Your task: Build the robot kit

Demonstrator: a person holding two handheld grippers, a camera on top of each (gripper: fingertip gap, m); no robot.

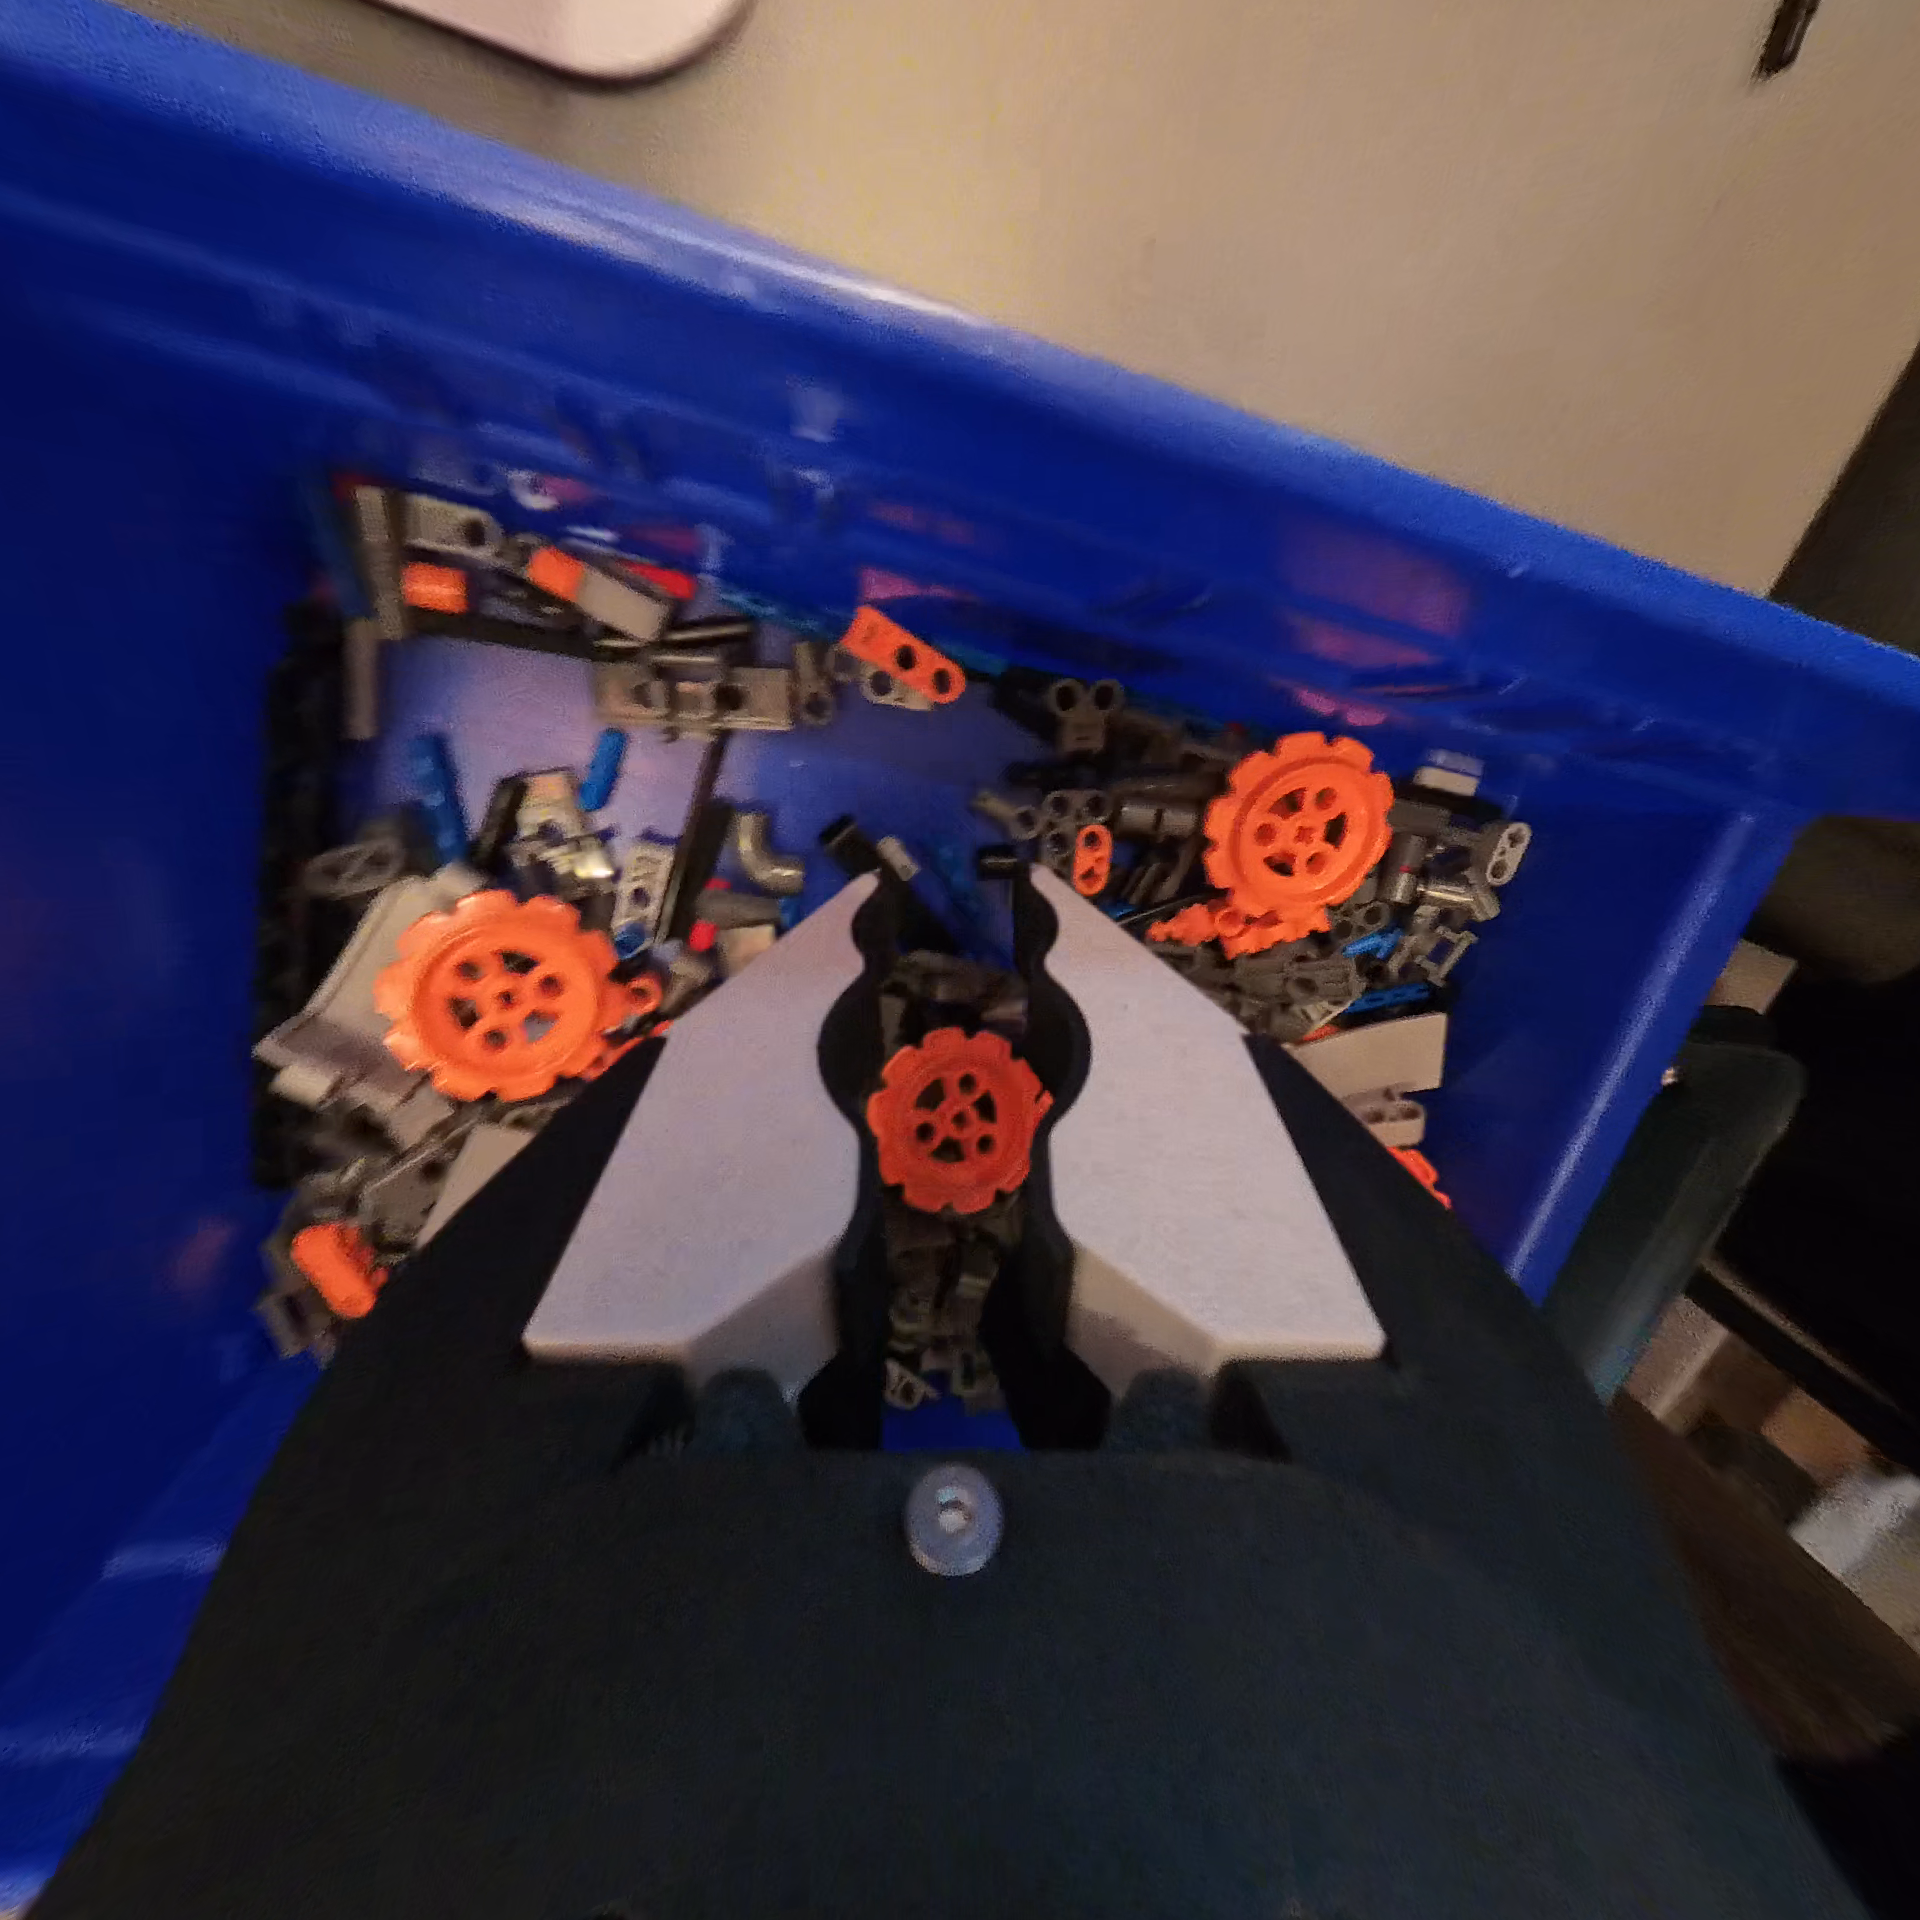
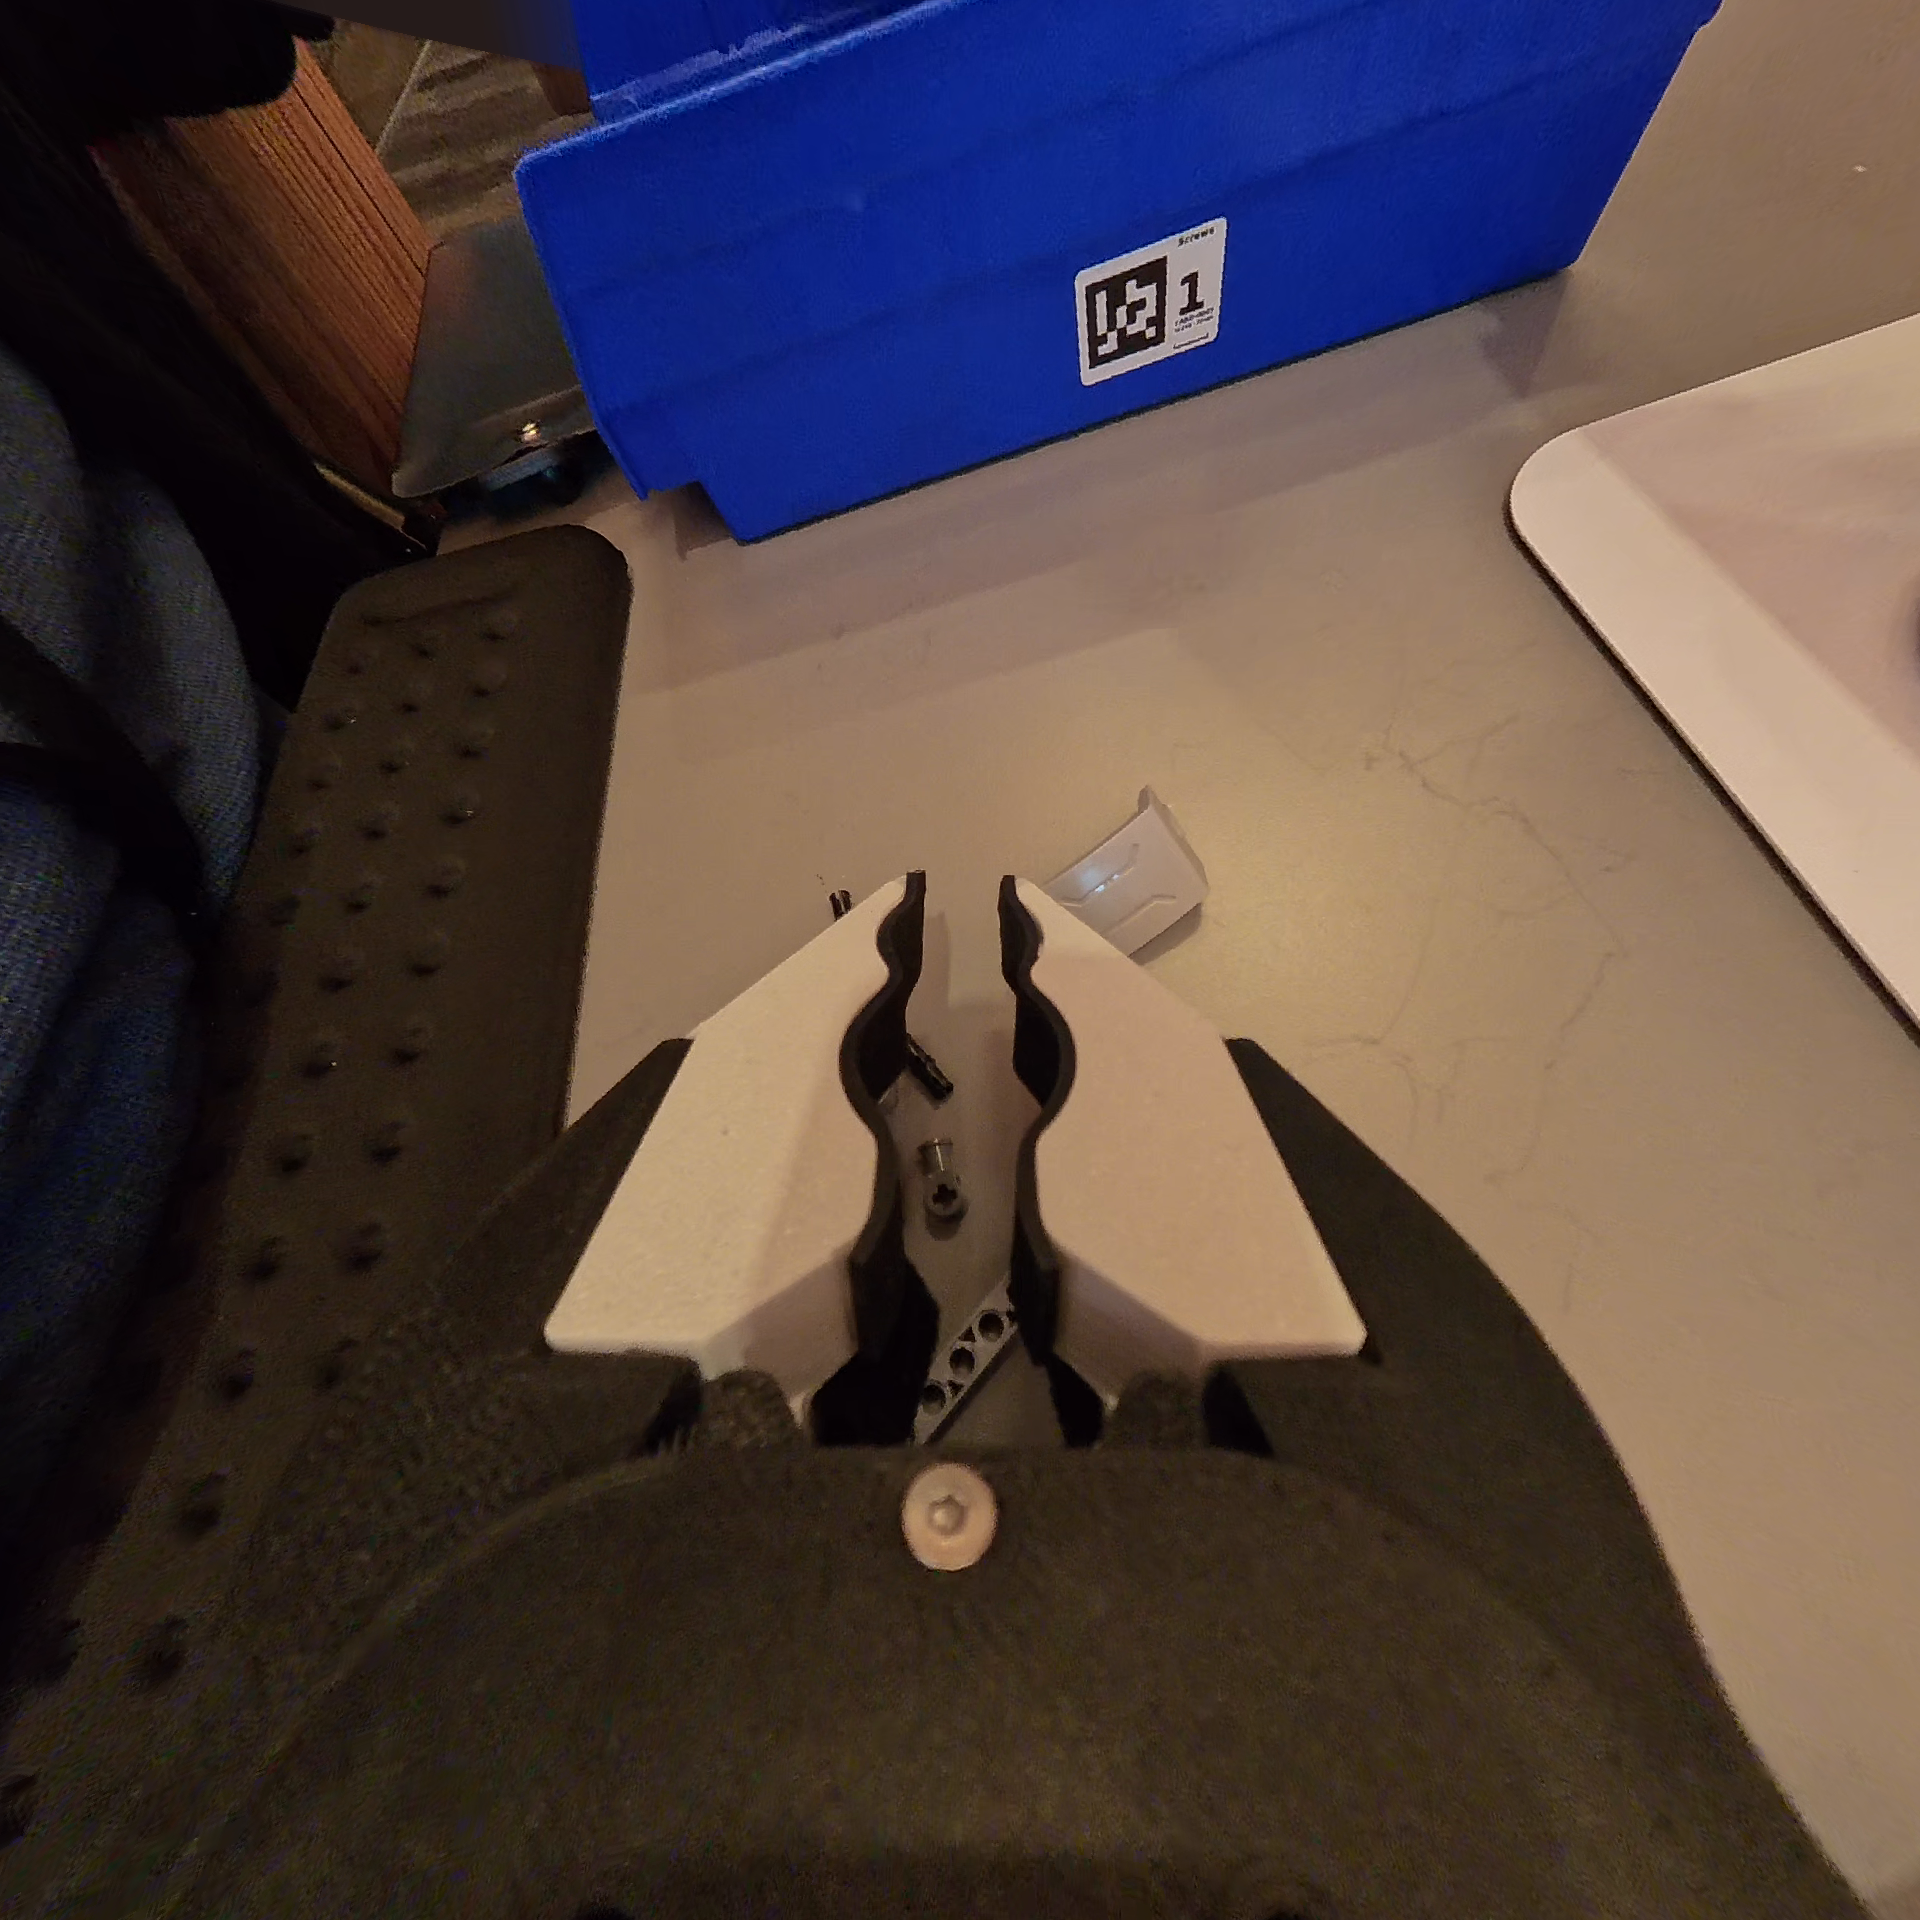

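My left gripper point(image 1: 956, 883) hangs open inside a blue bin point(image 1: 935, 416), just above a heap of small grey, black, blue and orange building parts. An orange gear wheel point(image 1: 956, 1120) lies in the pile and shows through the gap between the jaws; I cannot tell whether the pads touch it. Two larger orange gear wheels lie to the left point(image 1: 499, 995) and right point(image 1: 1299, 826). My right gripper point(image 2: 961, 888) is slightly open and empty, low over the grey table. Below its gap lie a black pin point(image 2: 928, 1065), a grey bush point(image 2: 940, 1184) and a grey holed beam point(image 2: 971, 1361).
A light grey curved panel point(image 2: 1127, 883) lies just right of the right gripper's tips. The blue bin point(image 2: 1039, 260) stands beyond, with a white tag on its side. A black studded mat point(image 2: 416, 935) lies to the left, a white tray point(image 2: 1714, 623) to the right. There is about 25 cm between the tips of the two grippers. The left gripper is farther from the black pin point(image 2: 928, 1065), some 25 cm, than the right, some 5 cm. The grey bush point(image 2: 940, 1184) is about 6 cm from my right fingertips and 25 cm from my left.
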